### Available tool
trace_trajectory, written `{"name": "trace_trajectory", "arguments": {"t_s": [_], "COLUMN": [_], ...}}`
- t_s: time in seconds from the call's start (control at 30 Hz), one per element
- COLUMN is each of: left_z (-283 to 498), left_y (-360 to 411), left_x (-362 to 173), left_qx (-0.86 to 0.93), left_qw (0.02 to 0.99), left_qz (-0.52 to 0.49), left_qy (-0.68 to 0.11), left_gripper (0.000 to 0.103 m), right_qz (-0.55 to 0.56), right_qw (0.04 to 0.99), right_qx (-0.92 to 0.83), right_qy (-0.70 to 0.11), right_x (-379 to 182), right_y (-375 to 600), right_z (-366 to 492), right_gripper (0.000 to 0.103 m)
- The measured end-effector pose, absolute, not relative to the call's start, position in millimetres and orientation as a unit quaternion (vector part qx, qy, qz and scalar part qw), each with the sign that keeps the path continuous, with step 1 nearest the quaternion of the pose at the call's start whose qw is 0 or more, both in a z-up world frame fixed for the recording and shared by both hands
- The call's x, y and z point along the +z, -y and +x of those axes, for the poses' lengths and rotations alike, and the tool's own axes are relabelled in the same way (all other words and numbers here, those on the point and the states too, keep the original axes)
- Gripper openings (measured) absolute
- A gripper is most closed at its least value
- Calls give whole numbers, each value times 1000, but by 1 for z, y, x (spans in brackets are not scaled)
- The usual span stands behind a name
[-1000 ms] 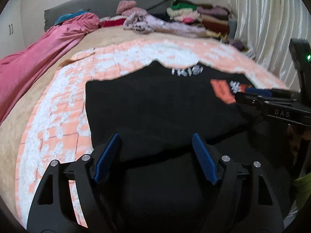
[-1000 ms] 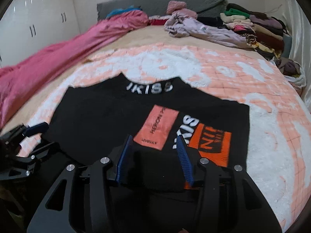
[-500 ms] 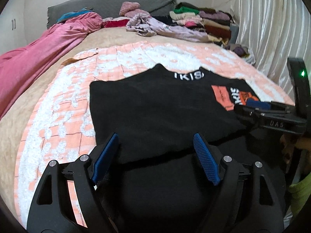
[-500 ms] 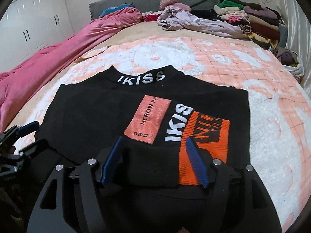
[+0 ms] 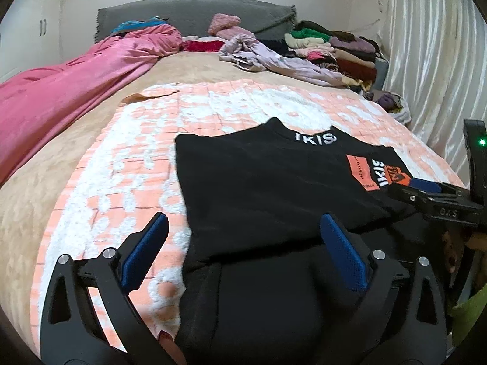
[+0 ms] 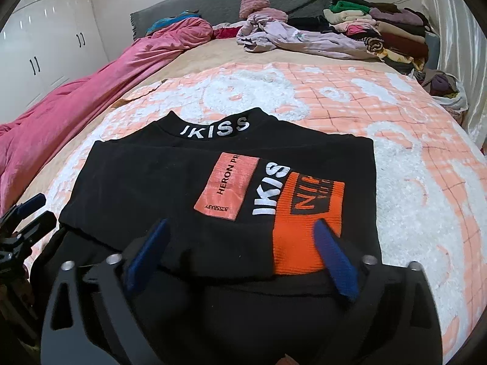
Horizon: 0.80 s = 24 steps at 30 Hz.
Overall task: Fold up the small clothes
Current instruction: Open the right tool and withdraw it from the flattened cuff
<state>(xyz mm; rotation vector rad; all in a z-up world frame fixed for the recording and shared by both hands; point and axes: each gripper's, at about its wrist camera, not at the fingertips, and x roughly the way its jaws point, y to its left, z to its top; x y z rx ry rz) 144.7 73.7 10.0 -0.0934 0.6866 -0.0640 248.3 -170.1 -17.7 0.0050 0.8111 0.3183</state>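
The black top is lying flat on the orange-and-white blanket at the bed's near end, its lower half folded up toward the collar at 12 o'clock. Both tools, the left tool and right tool, have just been opening and are now hovering released over the folded edge, nothing gripped. The release step is finishing; next, I judge, comes regrasping for a sideways fold.

Bare peach blanket beyond the black top; clothes pile far behind.
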Motion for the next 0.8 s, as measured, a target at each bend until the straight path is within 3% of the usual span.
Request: {"name": "trace_trajectory", "arguments": {"t_s": [0.8], "left_z": [107], "left_y": [-106], "left_x": [8], "left_qx": [13], "left_qw": [940], "left_qz": [-80], "left_qy": [-331], "left_gripper": [93], "right_qz": [-11], "right_qw": [913], "right_qx": [158], "right_qy": [-376], "right_x": [2], "right_y": [164], "right_z": [223], "right_gripper": [98]}}
